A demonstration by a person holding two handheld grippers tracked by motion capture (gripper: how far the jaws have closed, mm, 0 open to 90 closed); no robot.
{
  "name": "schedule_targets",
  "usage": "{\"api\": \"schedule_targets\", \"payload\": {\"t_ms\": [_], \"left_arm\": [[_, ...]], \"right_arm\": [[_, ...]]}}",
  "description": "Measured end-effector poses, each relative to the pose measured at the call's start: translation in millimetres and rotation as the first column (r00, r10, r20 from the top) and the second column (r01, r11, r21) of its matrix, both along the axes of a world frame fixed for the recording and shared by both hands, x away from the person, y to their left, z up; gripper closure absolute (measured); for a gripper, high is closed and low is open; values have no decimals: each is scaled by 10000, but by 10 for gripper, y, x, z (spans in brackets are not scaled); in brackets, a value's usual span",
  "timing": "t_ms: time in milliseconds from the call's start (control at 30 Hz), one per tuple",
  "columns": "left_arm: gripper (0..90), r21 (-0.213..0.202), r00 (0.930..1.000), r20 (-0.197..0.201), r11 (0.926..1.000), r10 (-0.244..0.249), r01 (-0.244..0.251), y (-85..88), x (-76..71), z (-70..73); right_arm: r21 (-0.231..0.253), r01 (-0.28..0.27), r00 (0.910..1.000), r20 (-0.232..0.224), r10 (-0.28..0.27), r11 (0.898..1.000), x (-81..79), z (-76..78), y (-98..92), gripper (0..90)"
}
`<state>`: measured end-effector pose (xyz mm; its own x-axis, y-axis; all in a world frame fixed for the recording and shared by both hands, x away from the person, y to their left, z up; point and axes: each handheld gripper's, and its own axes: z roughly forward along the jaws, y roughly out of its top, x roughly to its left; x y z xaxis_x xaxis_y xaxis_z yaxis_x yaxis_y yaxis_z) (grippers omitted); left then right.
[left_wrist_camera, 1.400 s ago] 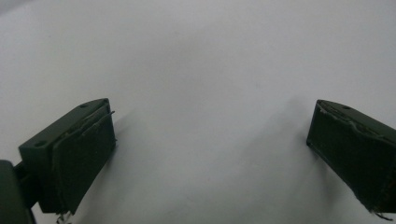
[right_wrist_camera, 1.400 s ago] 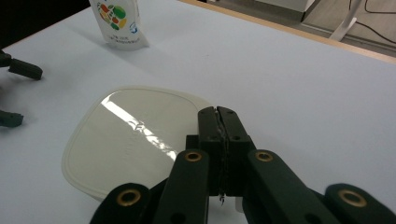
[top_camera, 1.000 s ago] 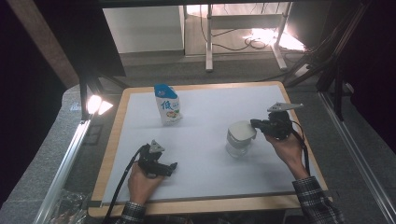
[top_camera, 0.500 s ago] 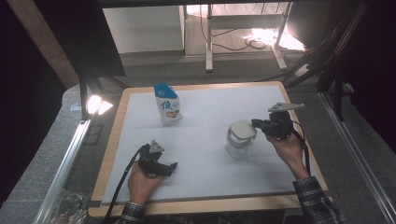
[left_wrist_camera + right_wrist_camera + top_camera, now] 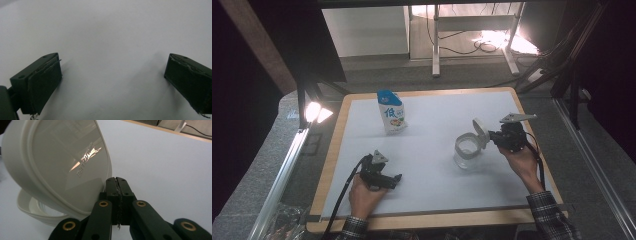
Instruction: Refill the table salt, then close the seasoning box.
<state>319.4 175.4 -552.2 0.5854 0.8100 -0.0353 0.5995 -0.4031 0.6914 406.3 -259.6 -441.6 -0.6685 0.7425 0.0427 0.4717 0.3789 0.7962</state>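
Compared with one second ago, the white hinged lid (image 5: 481, 131) of the clear round plastic container (image 5: 468, 151) now stands raised, while both hands are almost in the same place. At the right of the high view, the right gripper (image 5: 493, 138) has its jaws pressed together, touching the lid's edge (image 5: 106, 181). The left gripper (image 5: 398, 178), at lower centre-left, rests with jaws wide apart over the bare white table mat (image 5: 437, 115). A blue and white snack bag (image 5: 391, 112) stands at upper centre.
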Motion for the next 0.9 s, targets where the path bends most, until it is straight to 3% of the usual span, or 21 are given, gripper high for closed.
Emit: {"api": "schedule_targets", "payload": {"t_ms": [167, 567, 733, 900], "left_arm": [[10, 4, 10000, 8, 10000, 2, -2, -1, 0, 0], [9, -33, 10000, -66, 10000, -7, 7, 4, 5, 4], [11, -68, 10000, -68, 10000, 0, 0, 8, 7, 5], [37, -49, 9999, -44, 9999, -127, 126, 20, 10, 15]], "right_arm": [[14, 11, 10000, 26, -11, 10000, -8, -11, -20, 884], [-312, 423, 9984, 399, -410, 9986, -110, -105, -174, 757], [-290, 607, 9965, 592, -589, 9977, -209, -138, -248, 680], [-391, 710, 9963, 510, -689, 9967, -299, -230, -276, 603]]}}
